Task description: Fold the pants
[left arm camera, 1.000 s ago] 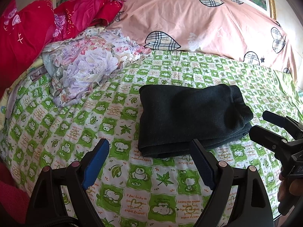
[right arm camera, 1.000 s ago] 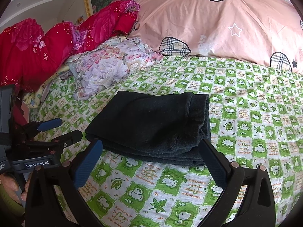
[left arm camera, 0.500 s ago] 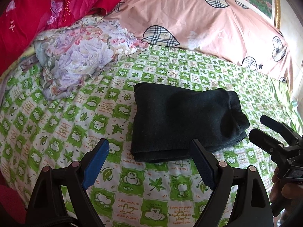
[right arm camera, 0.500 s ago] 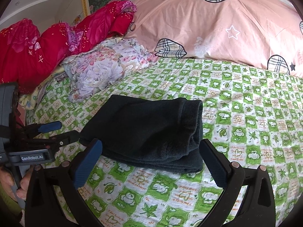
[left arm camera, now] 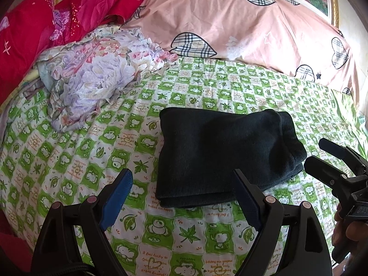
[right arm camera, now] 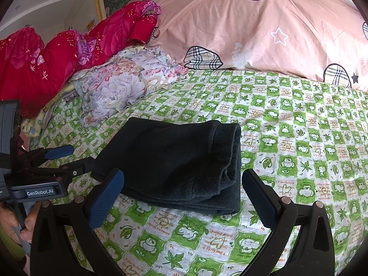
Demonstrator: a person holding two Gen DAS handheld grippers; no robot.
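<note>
Dark pants (left arm camera: 220, 156) lie folded into a thick rectangle on the green-and-white checked bedsheet (left arm camera: 92, 161); they also show in the right wrist view (right arm camera: 179, 163). My left gripper (left arm camera: 184, 193) is open and empty, just in front of the bundle's near edge. My right gripper (right arm camera: 181, 195) is open and empty, in front of the bundle's other near edge. The right gripper also shows at the right of the left wrist view (left arm camera: 322, 154), open beside the bundle. The left gripper shows at the left of the right wrist view (right arm camera: 76, 158), open at the bundle's left corner.
A floral cloth (left arm camera: 96, 80) is bunched at the back left. Red bedding (left arm camera: 46, 30) is piled behind it. A large pink pillow with plaid hearts (left arm camera: 241, 23) spans the head of the bed. The sheet (right arm camera: 310, 138) stretches to the right of the pants.
Both grippers stayed open and empty. The views shifted slightly, with the folded pants sitting a little nearer the fingers. The pants themselves did not move.
</note>
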